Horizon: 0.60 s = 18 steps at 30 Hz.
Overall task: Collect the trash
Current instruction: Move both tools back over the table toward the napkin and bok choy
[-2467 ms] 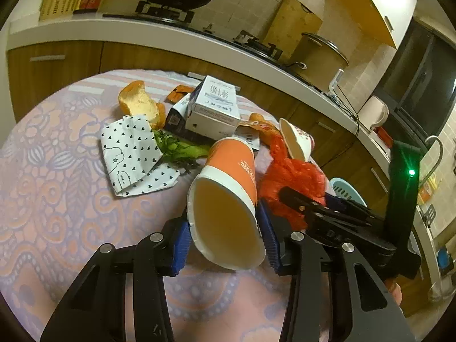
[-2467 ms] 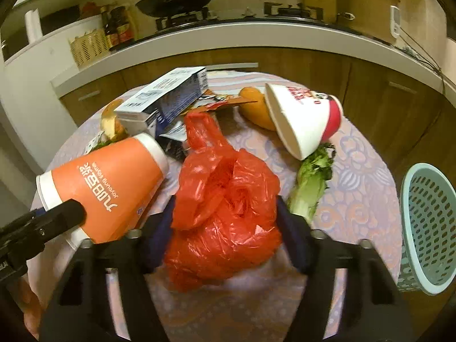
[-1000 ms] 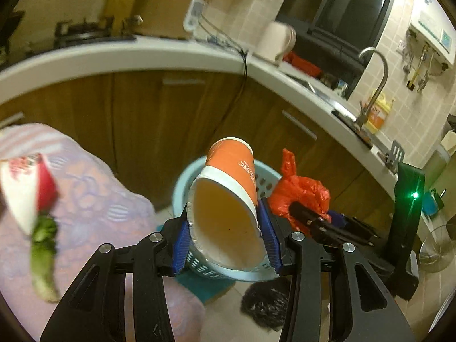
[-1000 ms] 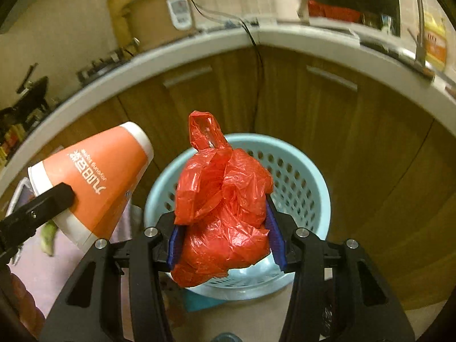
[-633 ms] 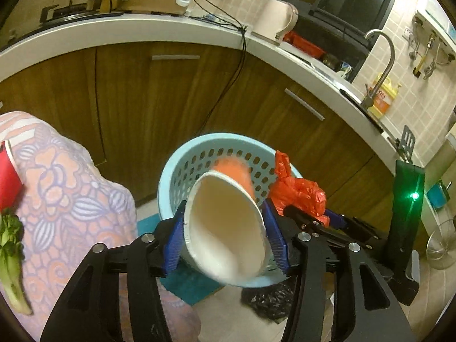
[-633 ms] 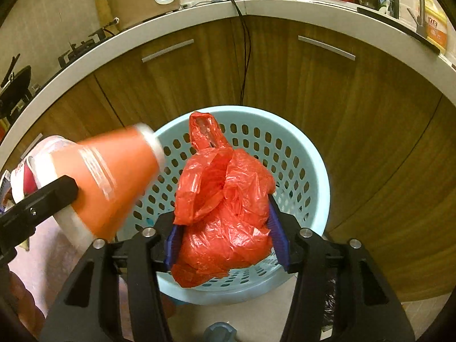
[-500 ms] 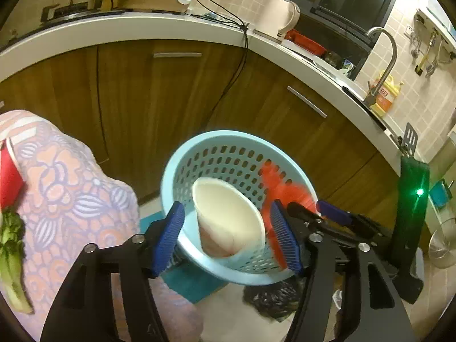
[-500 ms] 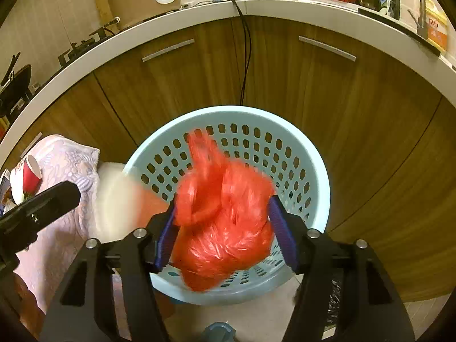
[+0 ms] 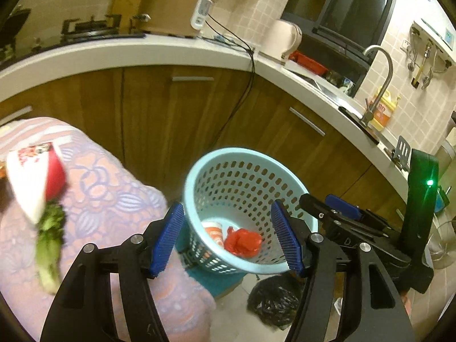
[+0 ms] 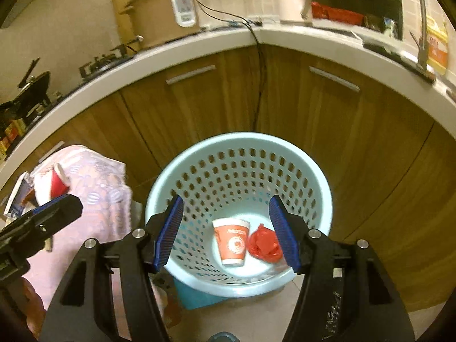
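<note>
The wooden cabinets [image 10: 356, 131] under the white worktop [image 10: 313, 35] fill the back of both views. On the worktop, a brown rice cooker [image 9: 176, 5] stands near its back edge, and a faucet [image 9: 380, 77] rises at the right end. A table with a pink flowered cloth [image 9: 94, 199] is at the left; near its edge lie a red and white paper cup [image 9: 34, 176] with a small cartoon print, too blurred to read, and a green vegetable stalk [image 9: 48, 245] touching it.

The light blue basket [image 10: 322, 182] stands on the floor just beside the table. On its bottom lie the orange cup [image 10: 232, 242], with white printing that I cannot read, and the red plastic bag [image 10: 263, 243], touching each other.

The left gripper [image 9: 228, 236] and the right gripper [image 10: 226, 230] both hang above the basket. Their jaws have just been opening and now stand apart with nothing between them; cup and bag lie below, released.

A black bag [image 9: 270, 302] lies on the floor beside the basket.
</note>
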Each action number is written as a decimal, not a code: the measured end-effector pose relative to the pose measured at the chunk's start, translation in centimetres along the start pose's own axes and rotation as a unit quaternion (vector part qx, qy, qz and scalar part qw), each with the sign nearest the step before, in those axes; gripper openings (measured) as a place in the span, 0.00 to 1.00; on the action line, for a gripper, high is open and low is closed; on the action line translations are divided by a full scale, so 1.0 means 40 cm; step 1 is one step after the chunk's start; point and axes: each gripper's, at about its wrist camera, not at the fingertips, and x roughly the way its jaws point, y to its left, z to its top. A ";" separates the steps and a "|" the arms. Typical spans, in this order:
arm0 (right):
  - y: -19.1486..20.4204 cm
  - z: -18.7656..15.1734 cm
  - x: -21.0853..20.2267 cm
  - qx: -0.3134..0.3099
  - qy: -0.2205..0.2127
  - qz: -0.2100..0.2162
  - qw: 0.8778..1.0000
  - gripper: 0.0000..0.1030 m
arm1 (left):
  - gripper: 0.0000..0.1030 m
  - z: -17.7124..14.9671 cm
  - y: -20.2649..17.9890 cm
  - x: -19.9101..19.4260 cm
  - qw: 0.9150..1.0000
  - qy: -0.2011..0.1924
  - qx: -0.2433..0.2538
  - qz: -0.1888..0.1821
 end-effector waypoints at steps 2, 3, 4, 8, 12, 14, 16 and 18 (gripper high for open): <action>0.031 0.003 -0.020 -0.010 -0.008 0.010 1.000 0.57 | 0.60 -0.005 0.012 -0.032 1.000 -0.010 -0.003 0.005; 0.047 0.004 -0.028 -0.015 -0.012 0.015 1.000 0.57 | 0.60 -0.006 0.018 -0.049 1.000 -0.015 -0.005 0.009; 0.069 0.004 -0.038 -0.021 -0.016 0.022 0.999 0.57 | 0.60 -0.009 0.029 -0.073 1.000 -0.022 -0.007 0.015; 0.161 -0.002 -0.064 -0.046 -0.027 0.055 0.997 0.57 | 0.60 -0.019 0.071 -0.148 0.998 -0.044 -0.022 0.036; 0.263 -0.019 -0.076 -0.075 -0.032 0.083 0.993 0.57 | 0.60 -0.032 0.122 -0.230 0.995 -0.068 -0.038 0.066; 0.315 -0.031 -0.077 -0.088 -0.030 0.099 0.991 0.57 | 0.60 -0.044 0.158 -0.278 0.992 -0.080 -0.046 0.089; 0.360 -0.044 -0.076 -0.099 -0.026 0.113 0.988 0.57 | 0.60 -0.058 0.199 -0.327 0.988 -0.092 -0.060 0.111; 0.410 -0.060 -0.071 -0.110 -0.023 0.125 0.986 0.57 | 0.60 -0.071 0.239 -0.368 0.983 -0.101 -0.074 0.132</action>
